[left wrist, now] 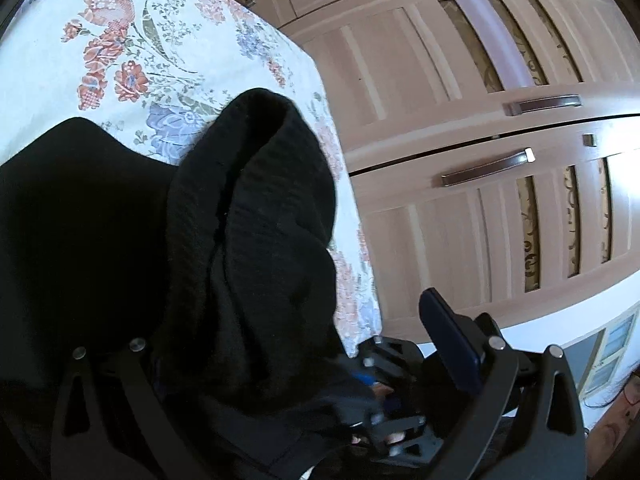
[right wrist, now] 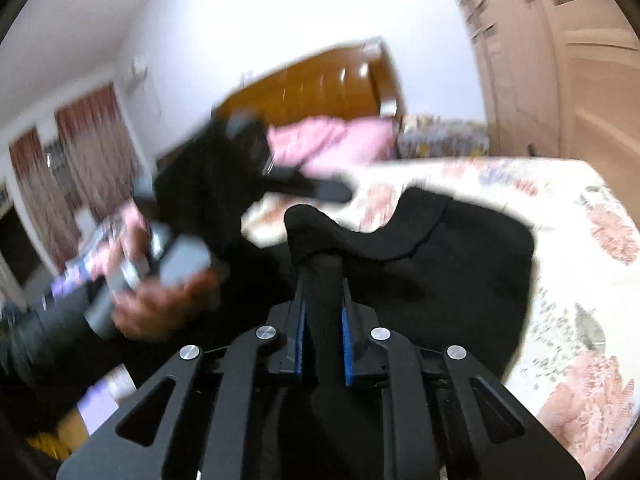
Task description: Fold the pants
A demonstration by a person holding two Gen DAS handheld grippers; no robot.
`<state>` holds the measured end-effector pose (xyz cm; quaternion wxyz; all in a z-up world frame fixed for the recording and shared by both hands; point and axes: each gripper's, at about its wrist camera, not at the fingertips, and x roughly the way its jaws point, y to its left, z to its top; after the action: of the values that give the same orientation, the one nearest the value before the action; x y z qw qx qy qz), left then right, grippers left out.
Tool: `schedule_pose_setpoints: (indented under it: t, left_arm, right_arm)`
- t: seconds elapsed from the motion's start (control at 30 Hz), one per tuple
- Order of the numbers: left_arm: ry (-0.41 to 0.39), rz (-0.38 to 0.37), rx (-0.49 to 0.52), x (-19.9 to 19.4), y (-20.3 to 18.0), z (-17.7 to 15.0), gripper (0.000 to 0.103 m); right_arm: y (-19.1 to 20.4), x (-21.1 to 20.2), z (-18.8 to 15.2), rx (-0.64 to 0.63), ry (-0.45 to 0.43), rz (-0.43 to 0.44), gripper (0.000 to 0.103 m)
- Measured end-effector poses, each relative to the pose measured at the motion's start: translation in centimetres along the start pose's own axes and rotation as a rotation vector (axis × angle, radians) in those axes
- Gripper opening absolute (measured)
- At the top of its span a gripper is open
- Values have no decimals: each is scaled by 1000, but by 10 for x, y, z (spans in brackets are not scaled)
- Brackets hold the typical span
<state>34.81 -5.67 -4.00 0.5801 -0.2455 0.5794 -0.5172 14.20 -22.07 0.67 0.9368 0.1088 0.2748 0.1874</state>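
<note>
Black pants (right wrist: 460, 264) pinched between right gripper (right wrist: 323, 280) jaws, draped over left gripper (left wrist: 304, 320), jaws spread.

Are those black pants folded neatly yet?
Not yet. The black pants lie bunched on the floral bedsheet, one fold pinched in the right gripper.

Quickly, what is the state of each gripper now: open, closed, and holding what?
Left gripper: open; the black pants are draped over one finger, not pinched.
Right gripper: closed on a fold of the black pants.
</note>
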Motion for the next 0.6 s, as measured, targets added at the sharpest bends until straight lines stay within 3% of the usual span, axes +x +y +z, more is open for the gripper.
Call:
schedule_pose_setpoints:
  t: [0.1,0.17,0.27,0.43,0.5,0.6]
  left_arm:
    - [-4,-65,18,-2,-8,-3,101]
    - [-7,-109,38,-2,-16,-4,101]
    - [-5,-54,59,4,-25,-4,101]
    - [-30,-68,4,5,-13,1,101]
    - [-37,-65,-25,8,-7,4,101]
    - [-53,-57,-27,12,-6,6,101]
  right_arm:
    - [3,2,4,-38,7,-10,15]
    - [-1,3,3,1,4,22,15]
    - [-9,1,3,72,2,76,18]
    - [-26,21,-5,166,92,141,28]
    - [-30,24,-4,203,102,161,35]
    - [-36,25,1,241,107,181,55]
